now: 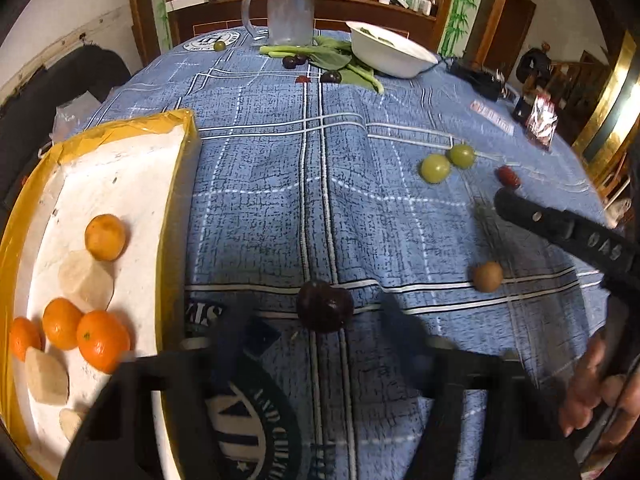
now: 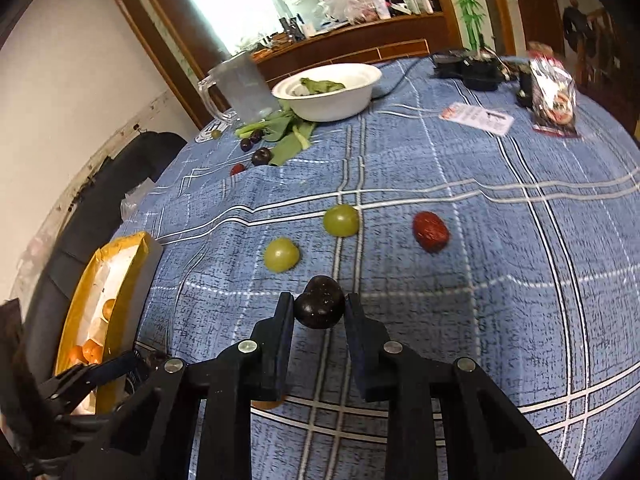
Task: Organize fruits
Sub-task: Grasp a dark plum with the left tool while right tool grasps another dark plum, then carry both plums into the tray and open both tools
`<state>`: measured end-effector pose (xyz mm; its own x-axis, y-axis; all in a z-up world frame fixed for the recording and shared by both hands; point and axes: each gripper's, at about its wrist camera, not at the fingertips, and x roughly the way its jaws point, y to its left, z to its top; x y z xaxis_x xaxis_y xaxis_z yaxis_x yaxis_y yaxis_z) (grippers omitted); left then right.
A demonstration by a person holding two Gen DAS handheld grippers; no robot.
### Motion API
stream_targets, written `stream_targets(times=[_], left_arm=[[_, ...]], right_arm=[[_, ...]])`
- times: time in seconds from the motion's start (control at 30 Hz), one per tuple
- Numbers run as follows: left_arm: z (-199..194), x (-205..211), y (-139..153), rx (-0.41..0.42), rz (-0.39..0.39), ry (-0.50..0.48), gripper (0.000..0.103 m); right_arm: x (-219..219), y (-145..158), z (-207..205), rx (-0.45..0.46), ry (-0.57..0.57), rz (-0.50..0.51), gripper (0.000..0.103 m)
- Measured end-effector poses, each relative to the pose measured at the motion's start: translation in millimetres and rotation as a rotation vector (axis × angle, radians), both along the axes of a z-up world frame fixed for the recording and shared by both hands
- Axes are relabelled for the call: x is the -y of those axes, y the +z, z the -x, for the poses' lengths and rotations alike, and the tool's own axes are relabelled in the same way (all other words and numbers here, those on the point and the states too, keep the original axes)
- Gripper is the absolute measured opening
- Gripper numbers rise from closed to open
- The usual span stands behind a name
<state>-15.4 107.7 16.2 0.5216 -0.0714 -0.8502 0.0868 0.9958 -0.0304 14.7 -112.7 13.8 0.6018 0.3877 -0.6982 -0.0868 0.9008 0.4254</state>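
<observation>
Right gripper clamps a dark plum above the blue cloth, w/ left gripper spread, apparently blurred, around another plum beside the tray.

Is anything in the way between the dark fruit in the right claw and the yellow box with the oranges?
Nothing visible blocks it. The dark fruit sits in the right claw; only bare blue tablecloth lies between it and the yellow box.
</observation>
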Motion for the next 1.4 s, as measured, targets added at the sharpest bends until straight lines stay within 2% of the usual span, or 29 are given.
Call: stream_targets(times=[0.03, 0.07, 0.23, 0.33, 0.63, 0.8, 1.13, 1.23, 1.3, 1.4], left_arm=[[-0.4, 1.6, -0.8, 0.010, -0.014, -0.004, 0.039], [1.0, 3.0, -0.8, 0.018, -0.005, -0.019, 0.024], [11.8, 5.3, 8.0, 0.066, 0.007, -0.007, 0.024], [18.8, -0.3, 16.7, 0.090, 0.042, 0.004, 0.024], [32.0, -29.1, 26.4, 0.072, 0.236, 0.066, 0.024], [41.4, -46.0, 26.5, 0.067, 0.321, 0.086, 0.024], [66.5, -101.5, 53.3, 0.158, 0.334, 0.190, 0.024], [70.9, -121.3, 59.2, 0.188, 0.311, 0.242, 0.024], [74.1, -134.4, 60.8, 0.204, 0.246, 0.301, 0.024], [77.7, -146.9, 57.1, 0.210, 0.167, 0.353, 0.024]], right_arm=[[2.2, -1.8, -0.8, -0.009, 0.000, -0.022, 0.027], [4.3, -3.7, -1.5, -0.018, 0.001, -0.040, 0.027], [10.5, -8.8, -3.7, -0.042, 0.022, -0.120, 0.027], [14.8, -9.2, -2.9, -0.044, 0.030, -0.185, 0.027], [7.9, -11.5, -2.9, -0.073, 0.107, -0.277, 0.027], [11.1, -14.5, -2.5, -0.076, 0.125, -0.380, 0.028], [5.4, -27.7, -5.4, -0.123, 0.166, -0.521, 0.028], [0.4, -27.2, -4.4, -0.124, 0.193, -0.551, 0.028], [-6.7, -18.4, 0.5, -0.092, 0.204, -0.505, 0.029], [-31.0, 8.7, 16.4, 0.004, 0.228, -0.329, 0.029]])
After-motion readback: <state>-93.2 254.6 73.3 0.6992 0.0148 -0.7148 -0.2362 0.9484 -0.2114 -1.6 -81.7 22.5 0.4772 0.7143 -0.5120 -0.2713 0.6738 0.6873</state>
